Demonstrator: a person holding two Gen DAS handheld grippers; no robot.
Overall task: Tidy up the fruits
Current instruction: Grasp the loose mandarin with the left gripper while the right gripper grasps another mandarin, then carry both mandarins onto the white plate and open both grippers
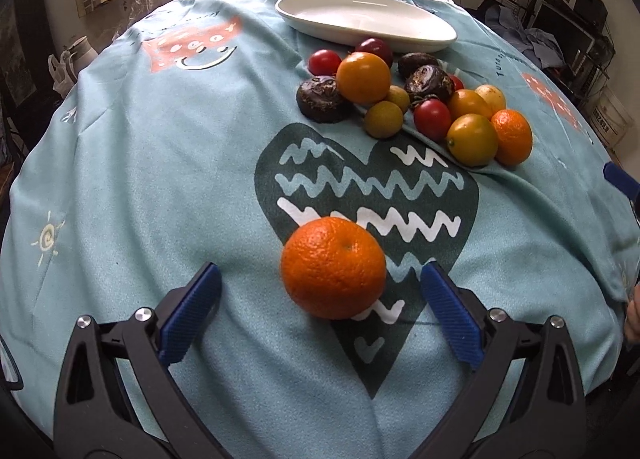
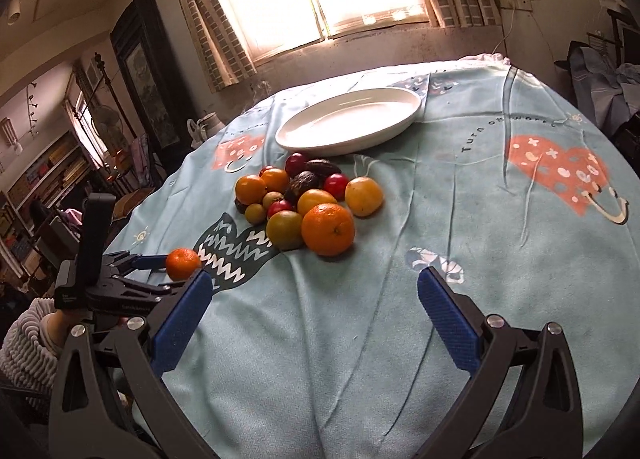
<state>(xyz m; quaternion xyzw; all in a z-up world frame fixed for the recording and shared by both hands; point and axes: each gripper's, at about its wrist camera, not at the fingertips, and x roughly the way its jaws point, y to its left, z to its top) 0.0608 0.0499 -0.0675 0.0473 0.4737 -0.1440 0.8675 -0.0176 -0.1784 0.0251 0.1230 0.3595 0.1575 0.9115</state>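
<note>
A lone orange mandarin (image 1: 333, 268) lies on the blue tablecloth, between the blue pads of my open left gripper (image 1: 320, 283), touching neither pad. It also shows in the right wrist view (image 2: 183, 263), with the left gripper (image 2: 160, 273) around it. A pile of fruits (image 1: 416, 103) lies farther back: oranges, yellow-green citrus, red tomatoes and dark brown fruits. An empty white oval plate (image 1: 420, 37) stands just behind the pile. My right gripper (image 2: 315, 289) is open and empty, held over the cloth in front of the pile (image 2: 308, 203).
The round table is covered by a light blue cloth (image 1: 160, 179) with heart prints and some folds. The right gripper's fingertip (image 1: 620, 179) shows at the right edge. A window, curtains, shelves and room clutter surround the table.
</note>
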